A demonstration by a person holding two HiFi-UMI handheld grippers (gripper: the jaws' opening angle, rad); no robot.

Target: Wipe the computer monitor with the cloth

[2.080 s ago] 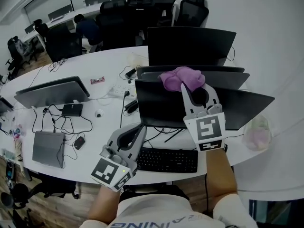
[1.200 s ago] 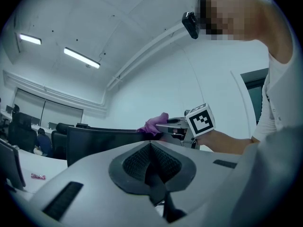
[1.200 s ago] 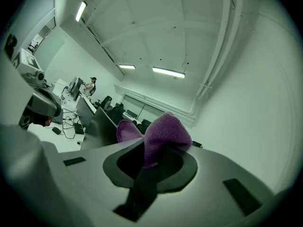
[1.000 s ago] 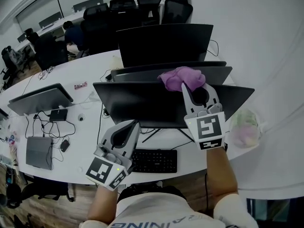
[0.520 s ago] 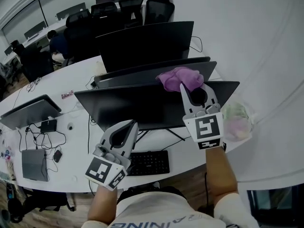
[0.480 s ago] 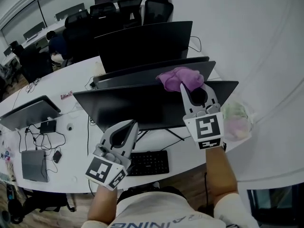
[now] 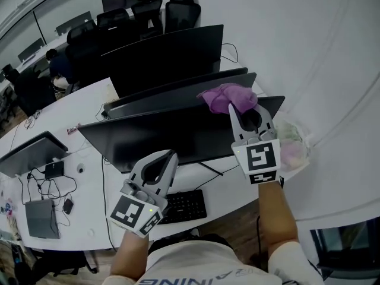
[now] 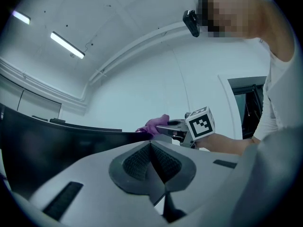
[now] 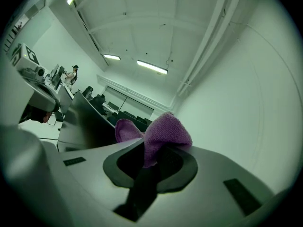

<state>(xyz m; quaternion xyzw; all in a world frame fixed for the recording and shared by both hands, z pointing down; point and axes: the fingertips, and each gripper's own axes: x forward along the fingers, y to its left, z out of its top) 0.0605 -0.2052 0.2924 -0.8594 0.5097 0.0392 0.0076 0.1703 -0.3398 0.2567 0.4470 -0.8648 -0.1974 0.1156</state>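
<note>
Our right tongs [image 7: 244,110] are clamped on a crumpled purple microfibre cloth [image 7: 227,97]. In the right gripper view a fold of that cloth [image 9: 163,134] is pinched between the pads and the rest bunches above the tips. In the head view the cloth sits right of centre, at the top edge of the wide black flat-panel monitor [image 7: 178,138] nearest us. It looks pressed to that edge or just over it, though we cannot tell for sure that it touches. The monitor's long axis runs across the frame from lower left to slightly higher at the right. The cloth is close to the right end, so nearly all of the dark screen lies left of and below the right tongs. We judge the coming stroke must travel leftward along that axis or down the glass. Our left tongs [image 7: 159,159] are lower in the frame, left of centre, near the screen's bottom edge. Their pads are pressed together on nothing, as the left gripper view [image 8: 151,148] shows. They are therefore the farther pair from the cloth, and the wiping falls to the right hand. The long white bench [image 7: 89,183] carries the monitor, and a black keyboard [image 7: 184,205] lies in front of it.
</note>
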